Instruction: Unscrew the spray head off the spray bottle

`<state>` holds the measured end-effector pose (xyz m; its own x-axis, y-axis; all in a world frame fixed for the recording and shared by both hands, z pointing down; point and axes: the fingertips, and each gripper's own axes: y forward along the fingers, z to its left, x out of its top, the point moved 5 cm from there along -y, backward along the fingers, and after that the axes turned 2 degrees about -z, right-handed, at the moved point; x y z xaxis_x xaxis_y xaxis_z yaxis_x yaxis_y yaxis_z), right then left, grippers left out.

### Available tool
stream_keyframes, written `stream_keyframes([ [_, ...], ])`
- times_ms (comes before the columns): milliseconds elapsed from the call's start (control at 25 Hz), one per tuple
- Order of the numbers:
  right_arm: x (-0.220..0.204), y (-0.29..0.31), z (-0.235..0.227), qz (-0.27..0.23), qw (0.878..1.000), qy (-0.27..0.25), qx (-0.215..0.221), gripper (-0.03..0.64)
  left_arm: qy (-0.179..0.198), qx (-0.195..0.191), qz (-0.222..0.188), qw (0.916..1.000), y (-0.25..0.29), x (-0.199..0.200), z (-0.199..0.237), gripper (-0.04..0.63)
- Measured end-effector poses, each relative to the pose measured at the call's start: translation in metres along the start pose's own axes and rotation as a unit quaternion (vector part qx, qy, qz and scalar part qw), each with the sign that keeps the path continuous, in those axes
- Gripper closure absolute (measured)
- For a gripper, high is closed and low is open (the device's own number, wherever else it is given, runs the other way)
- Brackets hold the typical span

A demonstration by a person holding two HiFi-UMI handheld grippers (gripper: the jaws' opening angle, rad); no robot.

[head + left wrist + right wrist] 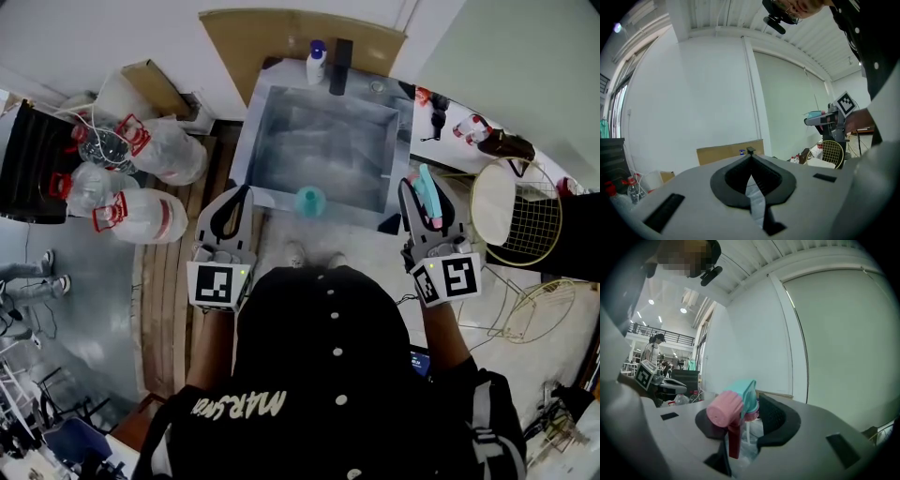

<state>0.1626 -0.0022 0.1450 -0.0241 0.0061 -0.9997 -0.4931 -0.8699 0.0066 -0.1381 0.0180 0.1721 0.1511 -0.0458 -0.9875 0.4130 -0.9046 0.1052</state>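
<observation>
The right hand-held gripper [419, 193] is held level with its jaws partly apart, clamped on the pink-and-teal plastic spray head [733, 405]. The head's pink round nozzle faces the camera, its red trigger hangs down, and a thin white tube shows beneath it. The left hand-held gripper [751, 155] has its 2 jaws fully together with nothing between them. Both are held over the front edge of a steel sink [246, 141]. A teal round item [309, 201] stands on that edge between them, well apart from the spray head.
</observation>
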Motion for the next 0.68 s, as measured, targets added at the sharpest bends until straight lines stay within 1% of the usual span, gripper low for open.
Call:
stream_keyframes([
  [160,0.001,0.001,-0.002,-0.004,1.000,0.003,-0.002,0.463,-0.002,0.002,-0.002,1.0000,0.004,0.002,-0.001,0.571],
  [320,0.002,0.002,-0.004,-0.005,1.000,0.003,-0.006,0.463,0.016,-0.005,0.005,0.9999,0.007,-0.003,0.001,0.571],
  [440,0.002,0.004,-0.003,-0.005,1.000,0.002,-0.007,0.463,0.002,-0.001,0.000,1.0000,0.009,-0.001,0.001,0.571],
  [680,0.000,0.006,-0.001,-0.006,1.000,0.004,-0.005,0.463,0.000,-0.002,-0.007,1.0000,0.012,0.001,0.001,0.571],
])
